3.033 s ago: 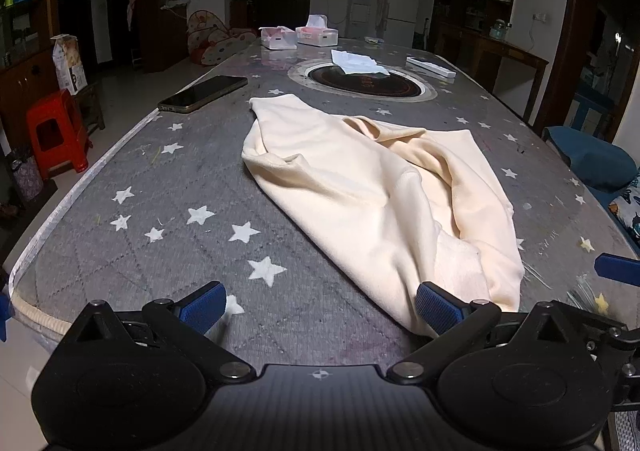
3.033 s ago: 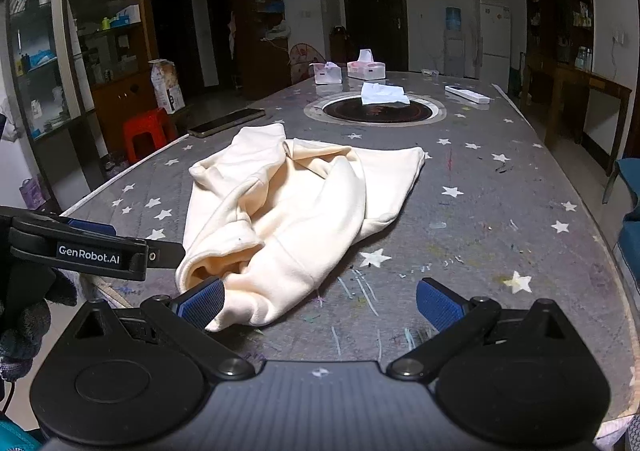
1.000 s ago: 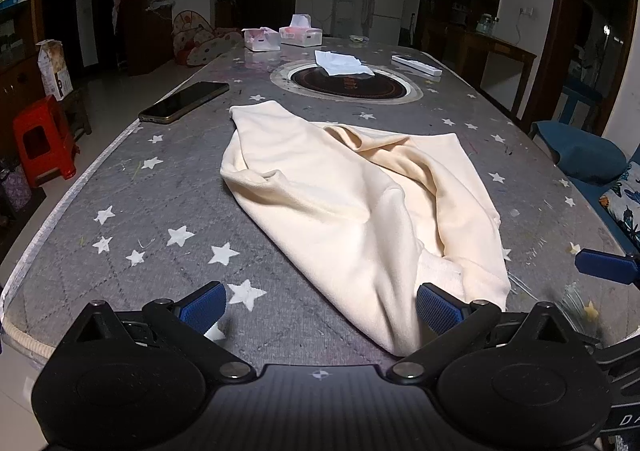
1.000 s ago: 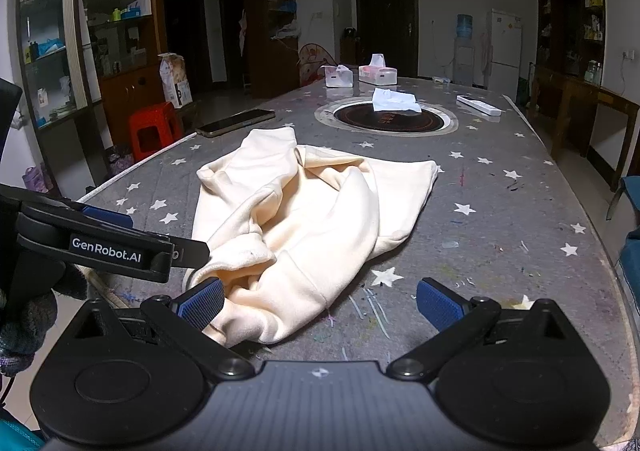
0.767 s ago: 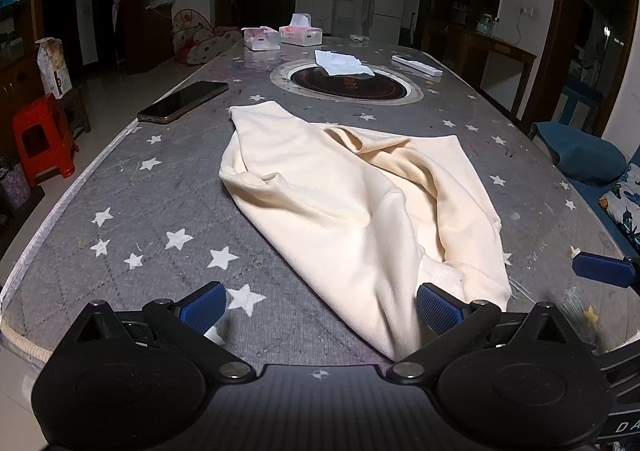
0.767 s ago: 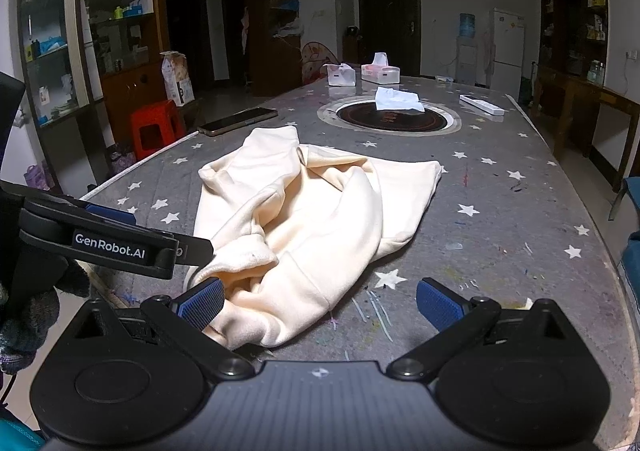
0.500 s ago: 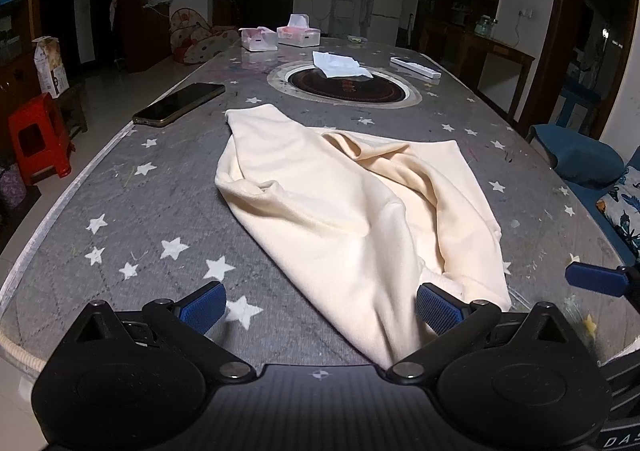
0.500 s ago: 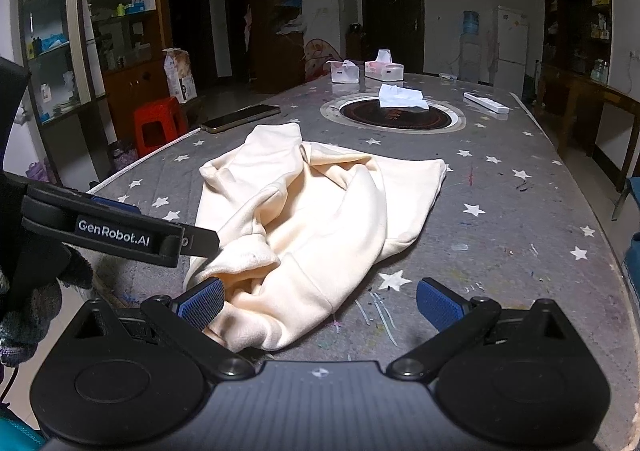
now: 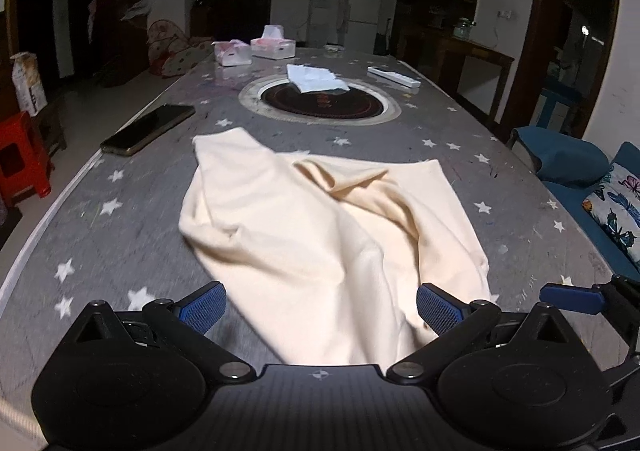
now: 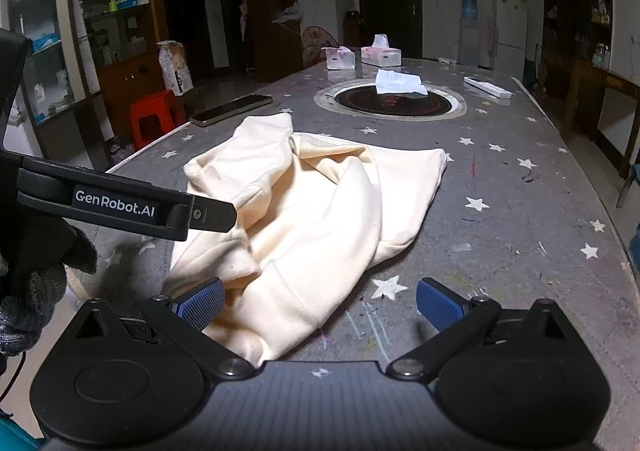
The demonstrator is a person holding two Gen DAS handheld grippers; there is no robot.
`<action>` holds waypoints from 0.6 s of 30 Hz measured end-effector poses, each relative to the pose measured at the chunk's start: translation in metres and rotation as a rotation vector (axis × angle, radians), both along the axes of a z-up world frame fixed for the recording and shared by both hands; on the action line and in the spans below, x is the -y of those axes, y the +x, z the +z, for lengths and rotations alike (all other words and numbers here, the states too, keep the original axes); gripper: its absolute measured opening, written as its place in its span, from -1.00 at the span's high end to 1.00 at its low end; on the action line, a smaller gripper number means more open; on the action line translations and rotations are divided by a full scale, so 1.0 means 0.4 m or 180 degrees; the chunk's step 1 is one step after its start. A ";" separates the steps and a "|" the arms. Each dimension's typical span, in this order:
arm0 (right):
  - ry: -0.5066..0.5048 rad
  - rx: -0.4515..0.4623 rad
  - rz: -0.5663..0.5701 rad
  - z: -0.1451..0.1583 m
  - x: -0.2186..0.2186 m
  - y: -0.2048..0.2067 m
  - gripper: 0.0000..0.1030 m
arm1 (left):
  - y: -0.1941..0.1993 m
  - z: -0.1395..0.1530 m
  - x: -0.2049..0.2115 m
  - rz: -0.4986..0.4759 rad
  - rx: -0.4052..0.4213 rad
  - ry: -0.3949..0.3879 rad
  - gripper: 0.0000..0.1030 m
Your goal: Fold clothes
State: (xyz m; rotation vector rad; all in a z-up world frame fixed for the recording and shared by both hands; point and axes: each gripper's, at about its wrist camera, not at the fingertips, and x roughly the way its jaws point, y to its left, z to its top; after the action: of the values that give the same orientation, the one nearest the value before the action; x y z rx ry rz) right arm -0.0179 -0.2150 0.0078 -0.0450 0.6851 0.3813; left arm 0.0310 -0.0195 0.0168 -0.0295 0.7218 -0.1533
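Observation:
A cream garment [image 9: 320, 235] lies crumpled on the grey star-patterned table [image 9: 100, 235], its near hem toward me. My left gripper [image 9: 320, 309] is open just above that near hem, cloth lying between its blue pads but not clamped. In the right wrist view the same garment [image 10: 316, 207] is bunched, with a thick hem close by. My right gripper [image 10: 320, 305] is open over the hem's right end, its left pad [image 10: 200, 303] close to the cloth. The left gripper's body [image 10: 120, 203] reaches in from the left, held by a gloved hand [image 10: 36, 271].
A phone [image 9: 148, 129] lies near the table's left edge. A round inset cooktop [image 9: 320, 103] with a white cloth [image 9: 316, 77] on it sits beyond the garment. Tissue boxes [image 9: 272, 47] and a remote [image 9: 394, 76] are at the far end. A red stool [image 10: 154, 117] stands left.
Both grippers have moved forward and lower toward the garment's near hem. The cloth now reaches further between the left gripper's pads. The garment itself has not shifted.

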 end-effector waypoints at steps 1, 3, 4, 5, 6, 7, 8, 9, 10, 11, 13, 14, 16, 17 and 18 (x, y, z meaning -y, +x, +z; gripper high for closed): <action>0.0005 -0.0005 -0.0009 0.000 0.002 0.006 -1.00 | 0.010 0.000 0.002 -0.0016 0.0003 0.0011 -0.98; 0.0020 -0.0016 -0.0035 0.003 0.008 0.023 -1.00 | 0.030 0.000 0.006 -0.0040 0.0007 0.0037 -0.98; 0.0026 -0.0014 -0.0043 0.005 0.010 0.032 -1.00 | 0.041 0.001 0.007 -0.0051 0.0009 0.0050 -0.97; 0.0030 -0.0011 -0.0051 0.007 0.012 0.042 -1.00 | 0.049 0.001 0.009 -0.0066 0.0016 0.0056 -0.96; 0.0034 -0.0008 -0.0059 0.009 0.014 0.051 -1.00 | 0.057 0.001 0.010 -0.0082 0.0028 0.0063 -0.95; 0.0034 -0.0001 -0.0069 0.011 0.016 0.062 -1.00 | 0.067 0.000 0.011 -0.0096 0.0031 0.0071 -0.90; 0.0027 0.0010 -0.0079 0.013 0.017 0.073 -0.99 | 0.077 -0.001 0.012 -0.0109 0.0035 0.0079 -0.86; 0.0009 0.0021 -0.0088 0.016 0.019 0.085 -0.98 | 0.087 -0.002 0.014 -0.0123 0.0038 0.0087 -0.83; -0.0011 0.0031 -0.0097 0.018 0.021 0.097 -0.98 | 0.095 -0.004 0.015 -0.0148 0.0033 0.0083 -0.82; -0.0028 0.0048 -0.0120 0.021 0.024 0.111 -0.95 | 0.103 -0.006 0.017 -0.0173 0.0027 0.0078 -0.80; -0.0020 0.0049 -0.0160 0.026 0.034 0.140 -0.85 | 0.117 -0.011 0.022 -0.0225 0.0014 0.0074 -0.72; -0.0014 0.0048 -0.0179 0.028 0.039 0.155 -0.83 | 0.123 -0.014 0.025 -0.0253 0.0007 0.0074 -0.69; -0.0031 0.0042 -0.0205 0.033 0.046 0.185 -0.78 | 0.134 -0.022 0.028 -0.0299 -0.0028 0.0063 -0.55; -0.0049 0.0053 -0.0204 0.037 0.047 0.200 -0.74 | 0.137 -0.027 0.027 -0.0316 -0.0047 0.0053 -0.51; -0.0060 0.0064 -0.0191 0.039 0.048 0.215 -0.72 | 0.140 -0.032 0.027 -0.0334 -0.0066 0.0042 -0.41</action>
State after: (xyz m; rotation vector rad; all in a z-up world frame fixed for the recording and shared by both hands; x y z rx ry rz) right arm 0.0681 -0.2341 0.0236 -0.0458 0.6687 0.3164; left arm 0.0871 -0.0301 0.0042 0.0194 0.7454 -0.2487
